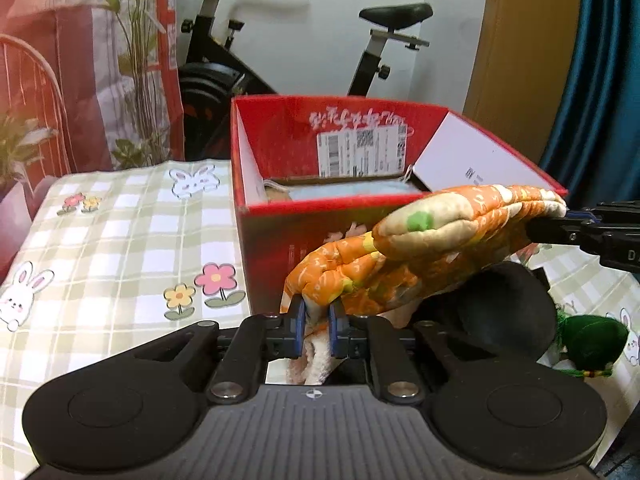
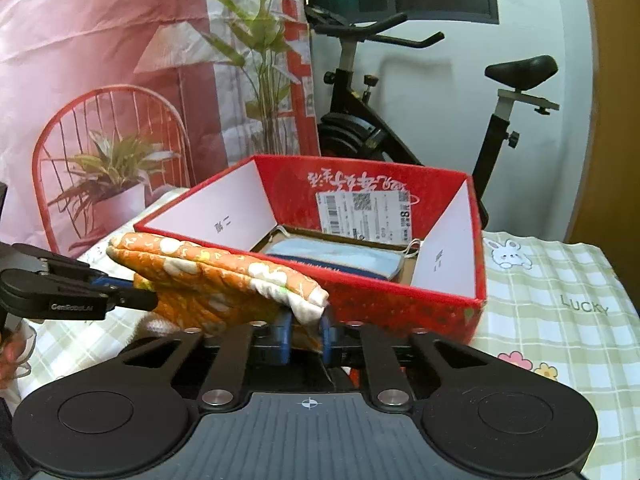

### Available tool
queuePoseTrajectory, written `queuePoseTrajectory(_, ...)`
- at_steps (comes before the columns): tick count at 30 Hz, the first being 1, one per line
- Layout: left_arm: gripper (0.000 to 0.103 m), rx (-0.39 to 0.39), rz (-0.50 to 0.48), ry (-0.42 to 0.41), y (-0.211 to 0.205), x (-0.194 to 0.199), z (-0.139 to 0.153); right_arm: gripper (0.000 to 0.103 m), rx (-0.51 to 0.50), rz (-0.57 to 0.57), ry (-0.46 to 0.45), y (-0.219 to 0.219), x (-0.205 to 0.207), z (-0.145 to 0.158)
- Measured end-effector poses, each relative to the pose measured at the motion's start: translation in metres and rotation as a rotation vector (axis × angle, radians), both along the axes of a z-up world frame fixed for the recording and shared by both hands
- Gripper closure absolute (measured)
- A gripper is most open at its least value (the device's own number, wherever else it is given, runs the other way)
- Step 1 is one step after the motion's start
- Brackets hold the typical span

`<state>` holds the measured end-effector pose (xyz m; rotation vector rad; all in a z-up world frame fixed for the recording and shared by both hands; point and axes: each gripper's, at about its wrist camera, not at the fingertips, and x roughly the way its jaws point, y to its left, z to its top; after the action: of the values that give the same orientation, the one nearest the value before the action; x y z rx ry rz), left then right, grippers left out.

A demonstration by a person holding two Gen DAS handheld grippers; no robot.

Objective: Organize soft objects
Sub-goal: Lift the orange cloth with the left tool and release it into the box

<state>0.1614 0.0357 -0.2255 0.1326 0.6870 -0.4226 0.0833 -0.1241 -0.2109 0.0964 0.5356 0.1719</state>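
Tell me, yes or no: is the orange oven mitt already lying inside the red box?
No: the orange oven mitt hangs in front of the red box, clamped between the left gripper and right gripper.

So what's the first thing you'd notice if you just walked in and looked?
Probably the puffy orange oven mitt, held up in the air with the left gripper and right gripper each pinching one end. Right behind it sits a big red box on the checked tablecloth, with something pale blue folded inside. An exercise bike stands at the back.
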Motion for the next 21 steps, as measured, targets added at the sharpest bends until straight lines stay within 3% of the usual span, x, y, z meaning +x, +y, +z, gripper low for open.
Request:
queuePoseTrajectory(6,0.090,-0.025,0.002,-0.062,0.000,-0.012,0.023,0.093,0.015,-0.003,-0.070,-0.005,-0.011,0.021)
queuePoseTrajectory(13,0.090,-0.052,0.016,-0.158,0.001,-0.024,0.061,0.093,0.022,0.017,-0.187,-0.012,-0.015,0.066)
queuePoseTrajectory(19,0.090,-0.056,0.019,-0.213,-0.009,-0.016,0.087,0.093,-0.009,0.021,-0.253,-0.017,-0.002,0.103)
queuePoseTrajectory(21,0.090,-0.041,-0.001,-0.198,-0.017,-0.004,0.091,0.093,-0.020,0.013,-0.265,-0.022,0.007,0.111)
